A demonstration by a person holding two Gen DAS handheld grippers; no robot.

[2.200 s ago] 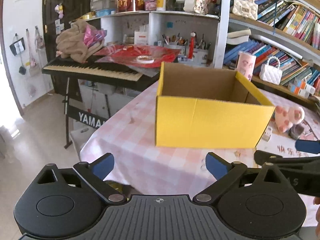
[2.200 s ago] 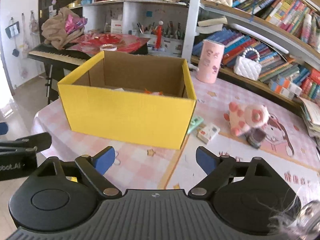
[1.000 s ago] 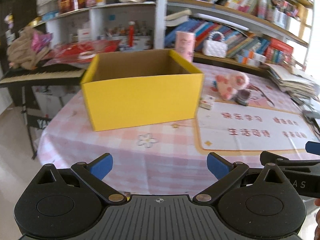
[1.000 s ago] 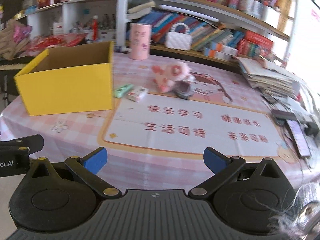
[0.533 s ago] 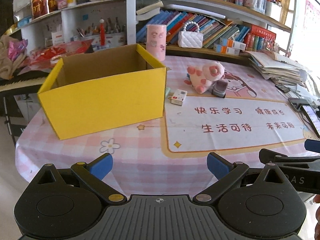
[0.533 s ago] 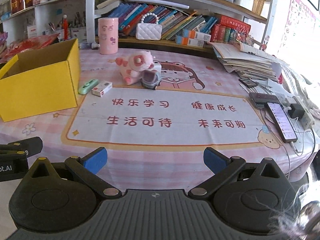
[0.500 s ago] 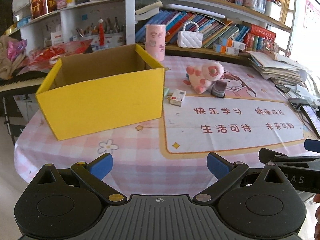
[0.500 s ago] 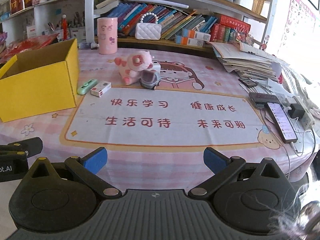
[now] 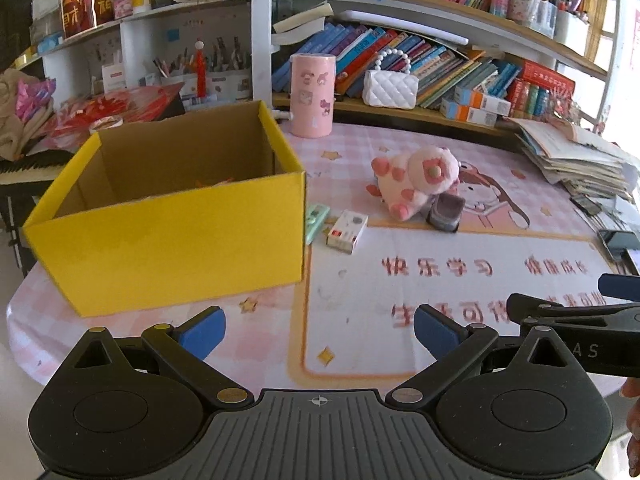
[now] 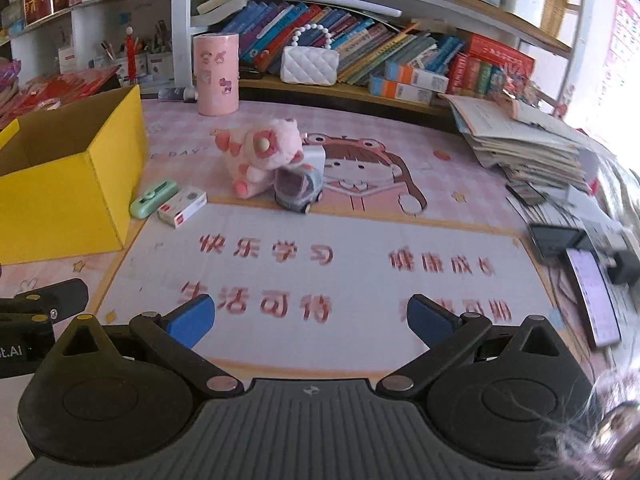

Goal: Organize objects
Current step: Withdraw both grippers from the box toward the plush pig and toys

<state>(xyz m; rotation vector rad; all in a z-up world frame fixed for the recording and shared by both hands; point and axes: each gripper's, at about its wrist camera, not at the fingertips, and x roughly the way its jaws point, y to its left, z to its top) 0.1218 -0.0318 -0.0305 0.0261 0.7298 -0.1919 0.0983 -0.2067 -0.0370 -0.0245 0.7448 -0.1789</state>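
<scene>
Swinging both of my grippers round from the keyboard side, I now face the loose things instead of only the yellow box (image 9: 168,232). That matters: over the last couple of seconds the toys have come into full view and grown nearer, so I judge the approach is under way and no pick has begun.

My left gripper (image 9: 320,330) has its jaws spread wide and empty above the table (image 9: 348,344); my right gripper (image 10: 310,316) is the same, wide apart with nothing between.

The box stands open-topped at the left of the table. Just beside its right wall lie the green case (image 10: 154,199) and the small white box (image 10: 183,206), near each other; whether they touch I cannot tell. Both lie flat, long axes running from near-left to far-right. Further right the pink plush (image 10: 260,156) lies slumped against the little grey car (image 10: 298,194), whose nose points toward me and slightly left.
</scene>
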